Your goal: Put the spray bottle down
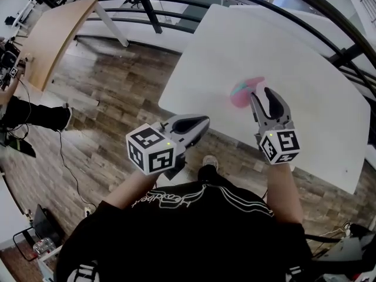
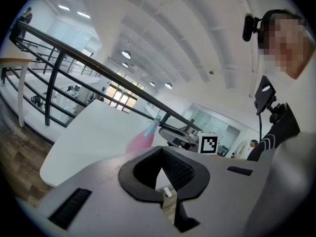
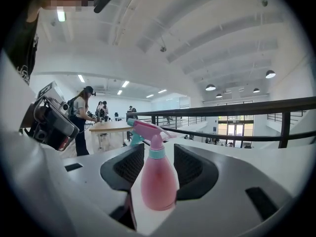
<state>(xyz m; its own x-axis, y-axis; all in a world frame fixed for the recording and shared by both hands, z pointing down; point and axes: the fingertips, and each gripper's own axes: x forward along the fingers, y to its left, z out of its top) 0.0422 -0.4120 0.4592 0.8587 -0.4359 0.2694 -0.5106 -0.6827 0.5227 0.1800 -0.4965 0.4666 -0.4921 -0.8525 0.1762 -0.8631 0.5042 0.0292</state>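
First, head view: bottle (image 1: 244, 93) stands on the white table (image 1: 305, 57), in from its near edge, at the right gripper's (image 1: 262, 94) fingertips. Left gripper (image 1: 197, 122) hangs well apart to the left, over wood floor (image 1: 117, 93), so the right is nearer.

Left gripper view: jaws pressed together, nothing between them; bottle (image 2: 139, 141) far beyond.

Right gripper view: bottle (image 3: 158, 179) upright, long axis vertical, nozzle pointing left, base on the table. It sits between spread jaws with a gap each side.

Judgement: bottle looks set down, and a straight pull-back is next. Table flat and wide, with a railing (image 3: 237, 107) past the far edge.
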